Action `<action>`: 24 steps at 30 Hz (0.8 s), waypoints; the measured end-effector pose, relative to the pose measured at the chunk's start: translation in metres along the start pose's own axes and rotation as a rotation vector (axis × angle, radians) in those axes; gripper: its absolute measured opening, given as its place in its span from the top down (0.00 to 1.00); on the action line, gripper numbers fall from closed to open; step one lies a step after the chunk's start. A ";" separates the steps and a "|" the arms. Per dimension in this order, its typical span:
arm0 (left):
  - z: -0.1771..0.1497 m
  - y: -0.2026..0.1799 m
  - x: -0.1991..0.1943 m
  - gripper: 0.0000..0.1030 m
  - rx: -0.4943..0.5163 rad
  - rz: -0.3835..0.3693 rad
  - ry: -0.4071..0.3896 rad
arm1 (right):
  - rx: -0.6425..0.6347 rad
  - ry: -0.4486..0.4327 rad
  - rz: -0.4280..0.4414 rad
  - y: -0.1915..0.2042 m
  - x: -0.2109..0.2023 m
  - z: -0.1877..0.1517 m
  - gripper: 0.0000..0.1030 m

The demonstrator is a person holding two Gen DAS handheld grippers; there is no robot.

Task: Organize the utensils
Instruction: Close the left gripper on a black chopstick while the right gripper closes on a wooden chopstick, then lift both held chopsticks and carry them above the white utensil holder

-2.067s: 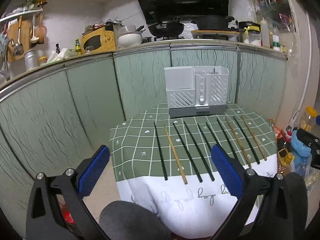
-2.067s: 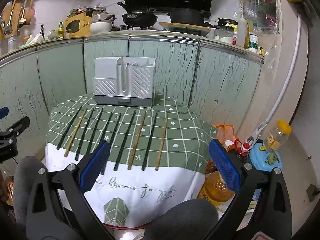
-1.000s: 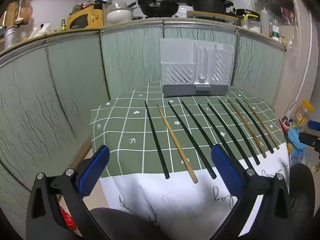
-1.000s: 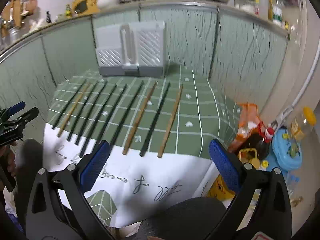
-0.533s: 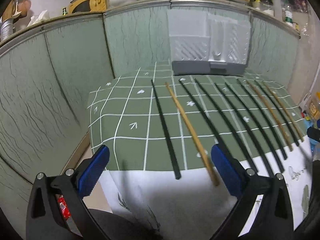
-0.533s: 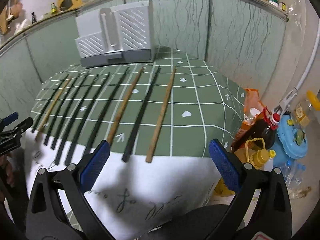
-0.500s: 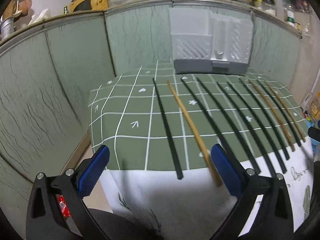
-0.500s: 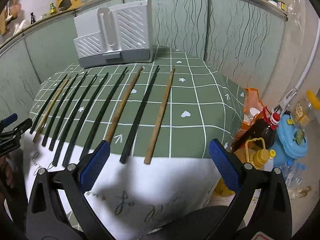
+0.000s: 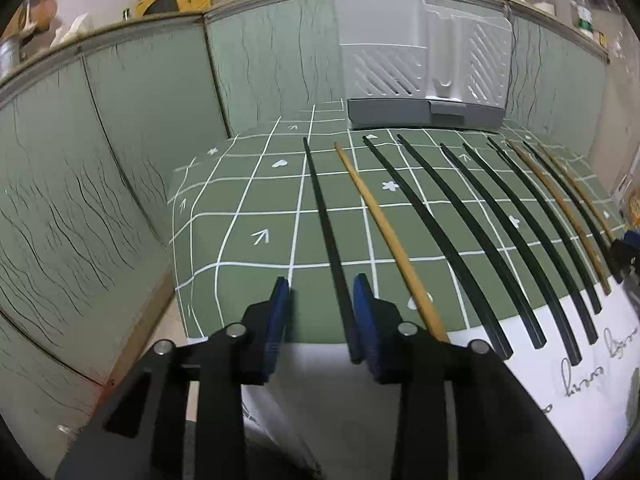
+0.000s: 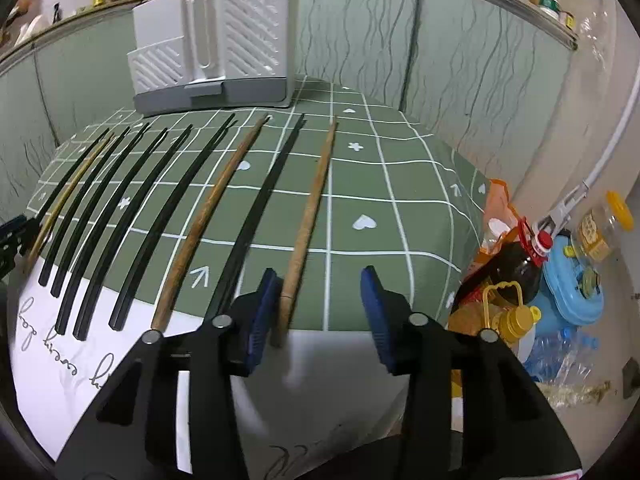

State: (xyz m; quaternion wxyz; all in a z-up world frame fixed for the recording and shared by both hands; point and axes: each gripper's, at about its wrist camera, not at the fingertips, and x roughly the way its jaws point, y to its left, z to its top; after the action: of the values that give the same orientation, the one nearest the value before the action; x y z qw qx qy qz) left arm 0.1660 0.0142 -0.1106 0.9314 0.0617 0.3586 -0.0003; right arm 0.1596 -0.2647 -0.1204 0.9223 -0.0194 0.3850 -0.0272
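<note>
My left gripper [image 9: 320, 312] is closing, its blue pads either side of the near end of the leftmost black chopstick [image 9: 325, 224], one pad beside it, the other still clear. My right gripper [image 10: 318, 308] is closing too, around the rightmost brown chopstick [image 10: 310, 216], which lies against one pad only. Beyond, the other chopsticks lie in a row on the green checked tablecloth [image 10: 380, 208], and the white utensil holder [image 9: 424, 68] stands at the far edge.

You had bare tablecloth [image 9: 256, 236] left of the chopsticks [image 9: 452, 240], caddy [image 9: 424, 76] blocked far edge, bottles [image 10: 516, 264] crowded right.
</note>
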 end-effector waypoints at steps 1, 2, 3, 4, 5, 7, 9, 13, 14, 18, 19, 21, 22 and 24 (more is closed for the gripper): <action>-0.001 -0.002 0.000 0.76 0.006 -0.005 -0.004 | -0.006 -0.003 0.001 0.002 0.001 0.000 0.73; -0.001 -0.004 0.000 0.80 0.012 -0.005 -0.010 | -0.009 -0.005 0.003 0.004 0.001 0.000 0.75; -0.001 -0.006 -0.001 0.84 0.017 -0.002 -0.014 | -0.008 -0.007 0.017 0.005 0.002 0.000 0.80; -0.001 -0.008 -0.001 0.85 0.024 0.001 -0.017 | -0.005 -0.007 0.026 0.005 0.002 0.000 0.85; -0.001 -0.009 -0.001 0.90 0.028 0.007 -0.019 | 0.001 -0.006 0.033 0.006 0.002 0.000 0.87; -0.001 -0.006 -0.001 0.92 0.014 0.008 -0.019 | 0.013 -0.005 0.039 0.005 0.002 0.000 0.91; 0.000 -0.002 -0.001 0.93 -0.006 -0.013 -0.017 | 0.028 -0.005 0.044 0.003 0.003 0.000 0.94; 0.003 0.005 -0.004 0.94 -0.031 -0.035 -0.007 | 0.045 -0.001 0.049 -0.001 -0.001 0.002 0.94; 0.003 0.007 -0.007 0.94 -0.033 -0.038 -0.011 | 0.045 -0.006 0.048 -0.001 -0.003 0.002 0.94; 0.007 0.015 -0.025 0.94 -0.048 -0.049 -0.042 | 0.058 -0.028 0.063 -0.008 -0.019 0.005 0.94; 0.010 0.018 -0.031 0.94 -0.049 -0.049 -0.054 | 0.056 -0.037 0.063 -0.009 -0.024 0.006 0.94; 0.014 0.021 -0.041 0.94 -0.046 -0.050 -0.071 | 0.059 -0.055 0.071 -0.012 -0.035 0.007 0.94; 0.017 0.024 -0.047 0.94 -0.049 -0.053 -0.085 | 0.061 -0.067 0.072 -0.014 -0.040 0.009 0.94; 0.020 0.029 -0.057 0.94 -0.050 -0.056 -0.103 | 0.065 -0.096 0.074 -0.018 -0.053 0.012 0.94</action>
State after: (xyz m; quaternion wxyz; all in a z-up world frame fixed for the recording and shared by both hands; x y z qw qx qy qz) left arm 0.1384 0.0380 -0.0539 0.9496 0.0283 0.3115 -0.0206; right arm 0.1301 -0.2787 -0.0730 0.9402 0.0237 0.3399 -0.0049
